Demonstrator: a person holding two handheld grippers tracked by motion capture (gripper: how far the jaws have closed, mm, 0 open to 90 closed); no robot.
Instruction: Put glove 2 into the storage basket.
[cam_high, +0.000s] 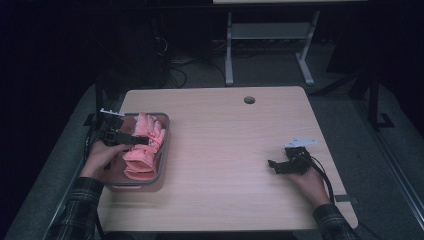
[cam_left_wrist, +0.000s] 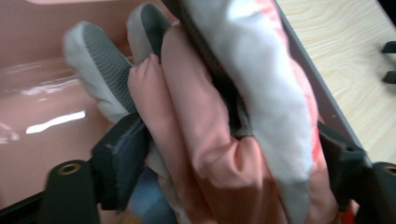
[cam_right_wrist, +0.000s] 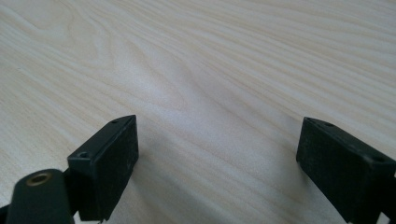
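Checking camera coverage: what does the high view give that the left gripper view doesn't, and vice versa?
High view alone: whole table, right claw open over bare wood, both hands, tray's full outline. Left gripper view alone: grey textured fingertip patches on the glove, fabric pressed between the jaws. Both: left claw shut on the pink glove in the tray.

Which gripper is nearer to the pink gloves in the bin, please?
Left. The left gripper has its jaws around the gloves in the bin. The right gripper rests open on the table, well off to the right.
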